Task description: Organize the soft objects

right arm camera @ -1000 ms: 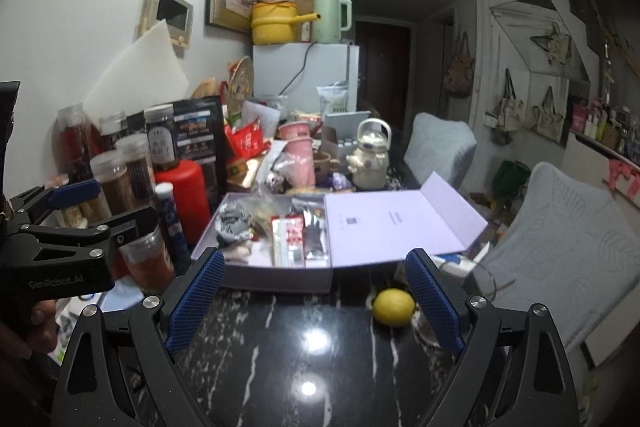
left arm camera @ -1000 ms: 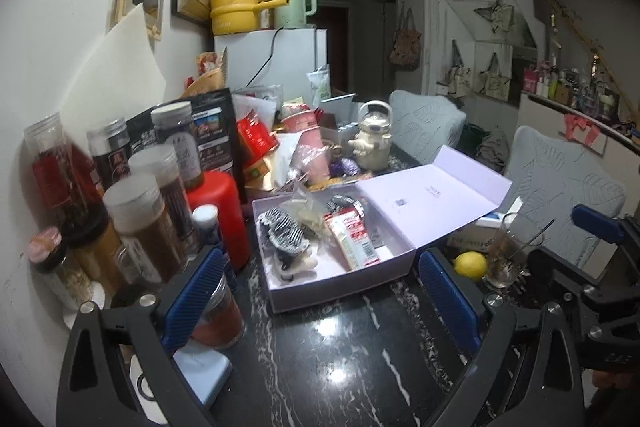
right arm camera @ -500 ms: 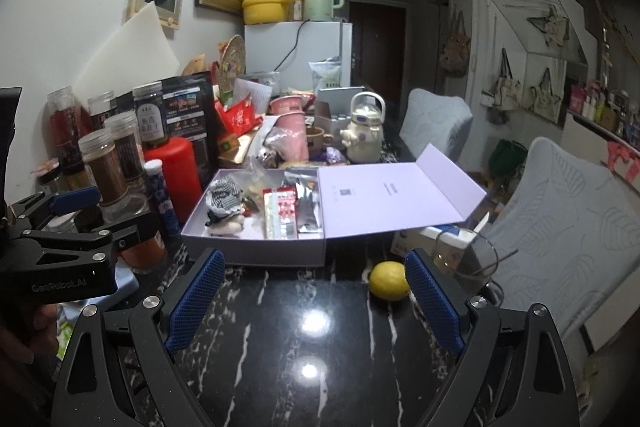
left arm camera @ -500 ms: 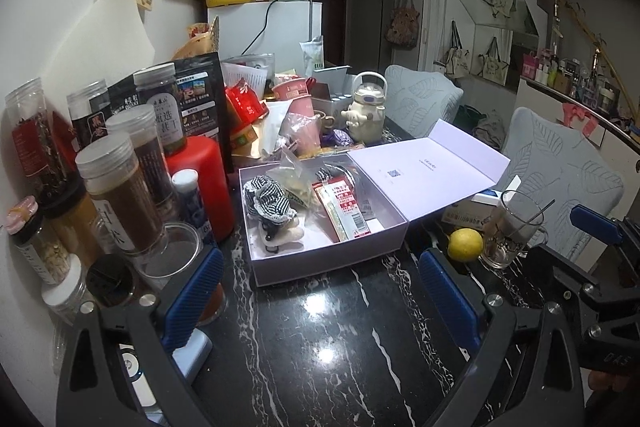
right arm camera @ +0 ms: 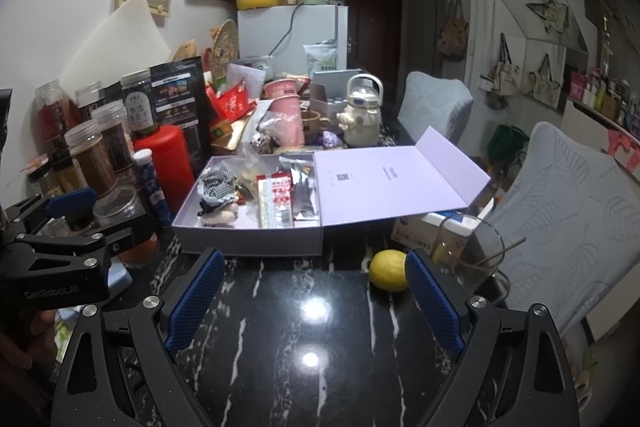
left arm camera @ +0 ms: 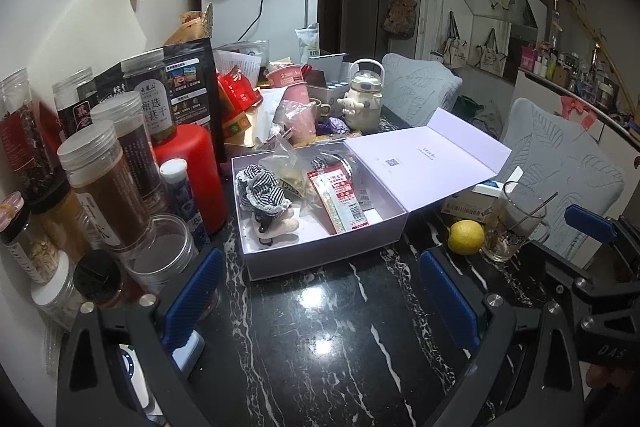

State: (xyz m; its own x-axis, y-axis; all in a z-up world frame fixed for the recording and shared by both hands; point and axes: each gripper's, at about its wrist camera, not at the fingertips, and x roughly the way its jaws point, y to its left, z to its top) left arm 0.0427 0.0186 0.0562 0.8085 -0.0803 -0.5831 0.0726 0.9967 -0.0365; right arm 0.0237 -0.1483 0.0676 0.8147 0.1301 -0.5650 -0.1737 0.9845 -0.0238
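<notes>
An open lilac box point(left arm camera: 320, 251) point(right arm camera: 248, 239) sits on the black marble table, lid folded out to the right. Inside lie a small soft doll in a black-and-white checked dress point(left arm camera: 266, 201) point(right arm camera: 218, 197), a red-and-white packet point(left arm camera: 338, 201) point(right arm camera: 276, 201), a clear bag point(left arm camera: 286, 167) and silver pouches point(right arm camera: 304, 187). My left gripper point(left arm camera: 320, 291) hovers open over the table just in front of the box, nothing between its blue pads. My right gripper point(right arm camera: 312, 291) is open too, empty, a little nearer than the box's front wall.
Several spice jars point(left arm camera: 104, 187) and a red canister point(left arm camera: 192, 171) crowd the left. A lemon point(left arm camera: 466, 237) point(right arm camera: 388, 270) and a glass with a straw point(left arm camera: 514, 223) point(right arm camera: 468, 251) stand right of the box. A cream teapot point(left arm camera: 362, 97), cups and bags fill the back.
Both grippers have sunk and tipped downward a little, so the box and jars sit higher in view and more tabletop shows. Neither gripper's jaws changed.
</notes>
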